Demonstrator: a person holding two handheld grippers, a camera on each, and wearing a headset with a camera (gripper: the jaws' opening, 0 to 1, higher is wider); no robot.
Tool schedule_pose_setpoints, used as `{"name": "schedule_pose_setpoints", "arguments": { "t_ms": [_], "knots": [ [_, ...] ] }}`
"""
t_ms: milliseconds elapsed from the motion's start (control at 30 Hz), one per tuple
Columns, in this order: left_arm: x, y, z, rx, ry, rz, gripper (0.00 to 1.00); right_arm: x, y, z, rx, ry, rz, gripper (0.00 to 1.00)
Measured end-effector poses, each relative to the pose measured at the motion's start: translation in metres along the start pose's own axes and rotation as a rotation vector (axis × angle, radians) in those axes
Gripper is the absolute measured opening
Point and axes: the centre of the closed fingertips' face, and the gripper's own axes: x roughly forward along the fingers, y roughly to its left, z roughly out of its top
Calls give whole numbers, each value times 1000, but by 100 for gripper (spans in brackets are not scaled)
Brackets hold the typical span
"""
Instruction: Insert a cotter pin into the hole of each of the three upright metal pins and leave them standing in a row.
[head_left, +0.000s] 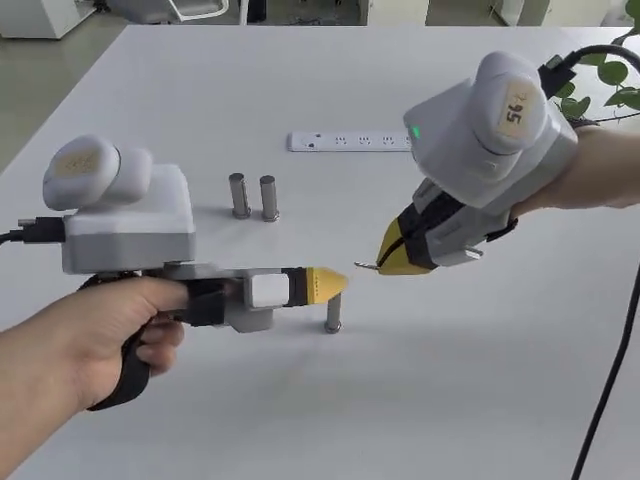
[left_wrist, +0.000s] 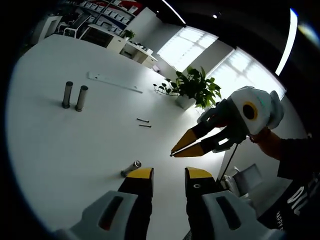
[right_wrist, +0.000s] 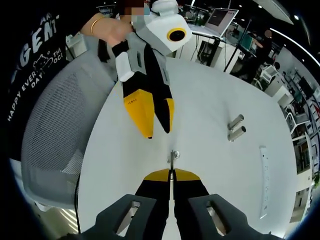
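Note:
Two upright metal pins stand side by side at mid-table; they also appear as a pair of pins in both gripper views. A third metal pin stands nearer, just under and beside my left gripper's tips. The left gripper is open with nothing between its jaws. My right gripper is shut on a thin cotter pin, which points toward the left gripper, a short gap away. Two spare cotter pins lie on the table.
A white power strip lies at the table's far side. A potted plant stands beyond the table edge. A grey mesh chair sits at the near edge. A black cable hangs on the right.

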Motion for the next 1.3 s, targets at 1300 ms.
{"name": "schedule_pose_setpoints", "arguments": {
  "t_ms": [1300],
  "knots": [
    [12, -3, -9, -5, 44, -1, 0, 10, 16, 21, -70, -41, 30, 0]
  ]
}}
